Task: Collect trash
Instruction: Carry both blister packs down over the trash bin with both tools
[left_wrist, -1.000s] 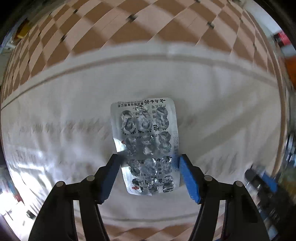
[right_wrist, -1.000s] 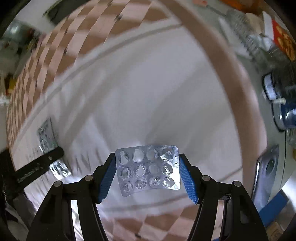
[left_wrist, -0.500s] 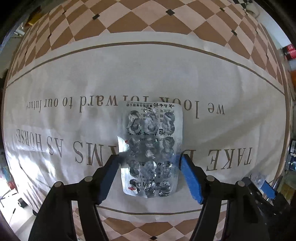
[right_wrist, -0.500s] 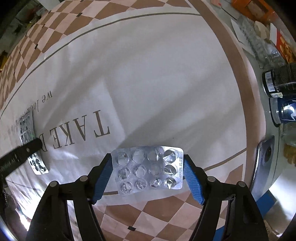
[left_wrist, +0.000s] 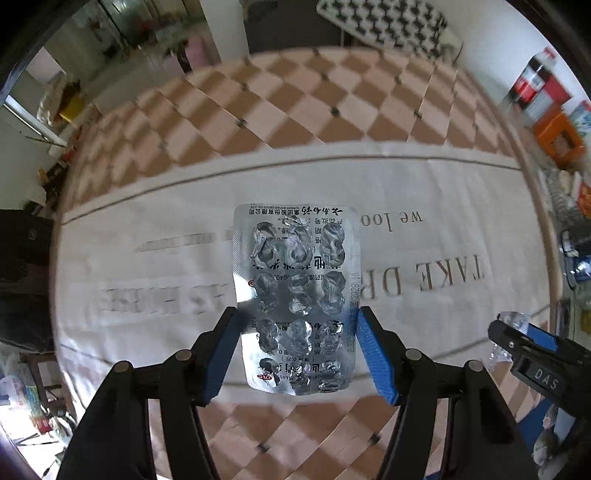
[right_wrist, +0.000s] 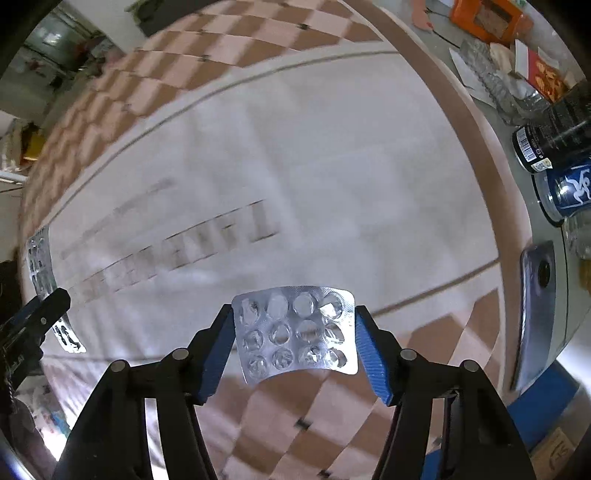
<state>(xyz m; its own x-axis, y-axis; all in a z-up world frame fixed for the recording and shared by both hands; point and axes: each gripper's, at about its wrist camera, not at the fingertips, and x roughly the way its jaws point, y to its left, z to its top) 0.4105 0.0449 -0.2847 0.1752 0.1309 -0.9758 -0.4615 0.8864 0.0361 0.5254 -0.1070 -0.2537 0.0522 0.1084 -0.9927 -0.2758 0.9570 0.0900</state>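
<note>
My left gripper (left_wrist: 297, 332) is shut on a long silver blister pack (left_wrist: 295, 280) with printed foil and crushed empty blisters, held above the table. My right gripper (right_wrist: 293, 336) is shut on a shorter silver blister pack (right_wrist: 297, 332) with opened blisters, also held in the air. The right gripper shows at the right edge of the left wrist view (left_wrist: 517, 328). The left gripper and its pack (right_wrist: 40, 266) show at the left edge of the right wrist view.
A white tablecloth (left_wrist: 443, 206) with brown lettering and a checkered border covers the table. Dark cans (right_wrist: 565, 184), an orange box (right_wrist: 487, 18) and plastic packaging (right_wrist: 491, 81) stand along the right side. A dark phone-like slab (right_wrist: 535, 306) lies at the table's right edge.
Both grippers have risen and tilted up from the table with their blister packs still gripped. More of the room and the table's far edge shows now.
</note>
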